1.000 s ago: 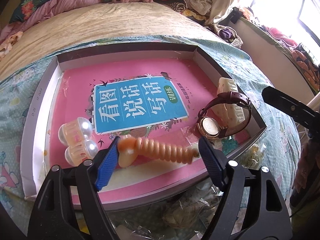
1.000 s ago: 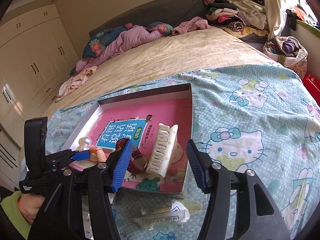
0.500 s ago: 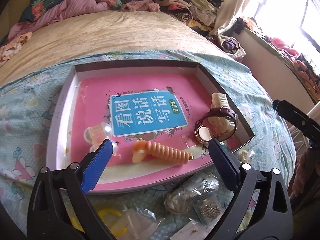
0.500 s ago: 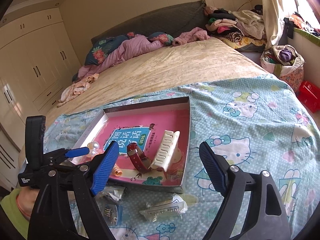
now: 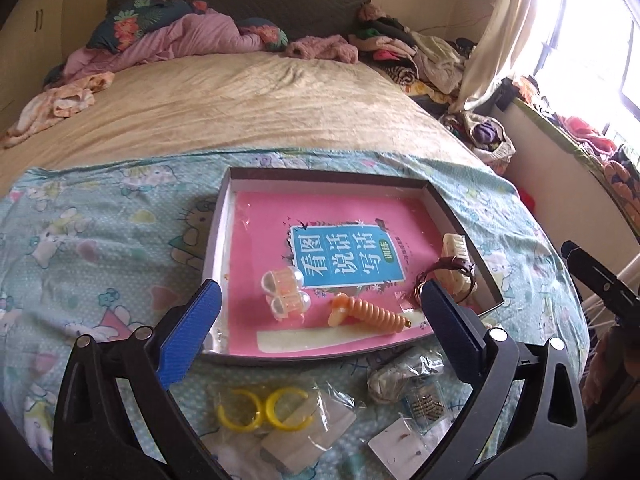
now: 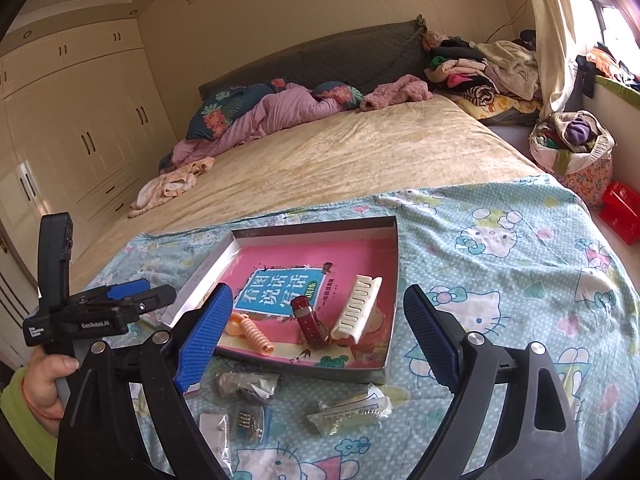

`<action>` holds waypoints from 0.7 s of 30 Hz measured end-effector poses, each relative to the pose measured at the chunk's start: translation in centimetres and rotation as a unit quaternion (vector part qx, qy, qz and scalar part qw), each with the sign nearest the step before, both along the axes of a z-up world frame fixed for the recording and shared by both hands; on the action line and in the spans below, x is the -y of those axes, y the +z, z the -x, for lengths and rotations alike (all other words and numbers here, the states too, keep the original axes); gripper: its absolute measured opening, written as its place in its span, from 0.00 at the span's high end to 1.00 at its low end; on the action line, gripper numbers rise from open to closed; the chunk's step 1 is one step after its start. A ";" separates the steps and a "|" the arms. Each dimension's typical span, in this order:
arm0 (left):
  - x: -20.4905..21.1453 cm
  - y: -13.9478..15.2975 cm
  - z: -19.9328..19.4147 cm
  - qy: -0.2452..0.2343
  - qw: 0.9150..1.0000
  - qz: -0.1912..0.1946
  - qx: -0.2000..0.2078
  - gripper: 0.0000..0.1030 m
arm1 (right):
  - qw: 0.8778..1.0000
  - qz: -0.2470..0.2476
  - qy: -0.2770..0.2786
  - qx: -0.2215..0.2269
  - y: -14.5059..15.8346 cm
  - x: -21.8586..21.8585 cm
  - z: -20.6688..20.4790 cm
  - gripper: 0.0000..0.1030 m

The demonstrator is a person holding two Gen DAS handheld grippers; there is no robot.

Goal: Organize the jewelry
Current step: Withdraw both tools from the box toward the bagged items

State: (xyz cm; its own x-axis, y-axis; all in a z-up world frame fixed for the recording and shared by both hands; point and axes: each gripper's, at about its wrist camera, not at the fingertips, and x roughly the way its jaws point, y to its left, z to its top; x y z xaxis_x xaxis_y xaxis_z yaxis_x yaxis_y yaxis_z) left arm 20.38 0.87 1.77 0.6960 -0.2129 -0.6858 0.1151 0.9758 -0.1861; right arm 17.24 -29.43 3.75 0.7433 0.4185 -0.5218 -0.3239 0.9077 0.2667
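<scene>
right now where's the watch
The watch lies inside the tray near its front right corner, between the orange spiral hair clip on its left and the white claw clip on its right.

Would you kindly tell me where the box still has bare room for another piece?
The box is bare across its far pink half, between the back wall and the blue title panel. The near strip is crowded: pearl clips, orange spiral clip, watch and white claw clip.

Pink-lined box [image 5: 460,220]; orange ribbed clip [image 5: 370,314]; yellow hoops [image 5: 262,402].
</scene>
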 end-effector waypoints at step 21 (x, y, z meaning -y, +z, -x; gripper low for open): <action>-2.4 2.6 4.3 0.029 0.999 0.005 0.029 0.09 | 0.999 0.009 0.039 0.024 2.7 -2.5 3.4 0.15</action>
State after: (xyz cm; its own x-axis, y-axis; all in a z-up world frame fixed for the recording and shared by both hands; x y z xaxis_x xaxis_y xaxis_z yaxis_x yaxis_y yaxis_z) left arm 16.04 3.29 4.39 0.7460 -0.1775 -0.6418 0.0688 0.9792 -0.1909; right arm 13.84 -26.92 6.44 0.7330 0.4674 -0.4942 -0.4065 0.8835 0.2327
